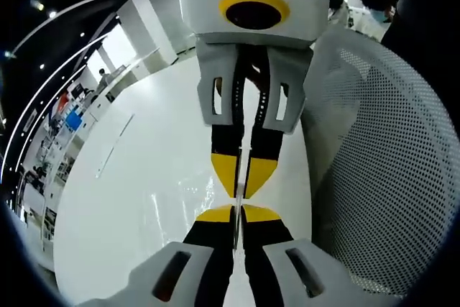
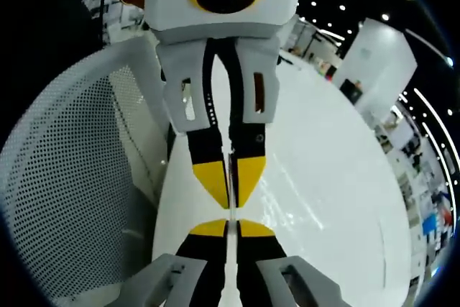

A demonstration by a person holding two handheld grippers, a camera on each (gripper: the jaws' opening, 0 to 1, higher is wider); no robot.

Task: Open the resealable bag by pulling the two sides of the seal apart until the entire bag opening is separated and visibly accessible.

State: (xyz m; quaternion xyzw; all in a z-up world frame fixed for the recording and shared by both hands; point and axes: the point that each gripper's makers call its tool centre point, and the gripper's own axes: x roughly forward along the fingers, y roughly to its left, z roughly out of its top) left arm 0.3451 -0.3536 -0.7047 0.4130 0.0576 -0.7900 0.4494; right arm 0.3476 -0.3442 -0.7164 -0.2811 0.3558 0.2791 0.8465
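Observation:
My left gripper [image 1: 238, 215] rises from the bottom of the left gripper view, its yellow-tipped jaws pressed together. My right gripper [image 1: 241, 183] points at it from above, tip to tip, also shut. Between each pair of jaws runs a thin clear edge of the resealable bag [image 1: 246, 150], seen edge-on as a fine line. The right gripper view mirrors this: the right gripper [image 2: 227, 228] at the bottom, the left gripper [image 2: 230, 193] coming from above, and the bag's film [image 2: 231, 154] caught in the slit. The rest of the bag is too transparent to make out.
A glossy white table [image 1: 144, 199] lies under both grippers. A white perforated chair back [image 1: 388, 177] stands close beside them, also seen as the chair back [image 2: 65, 177]. White pillars, shelves and people stand far off in the room.

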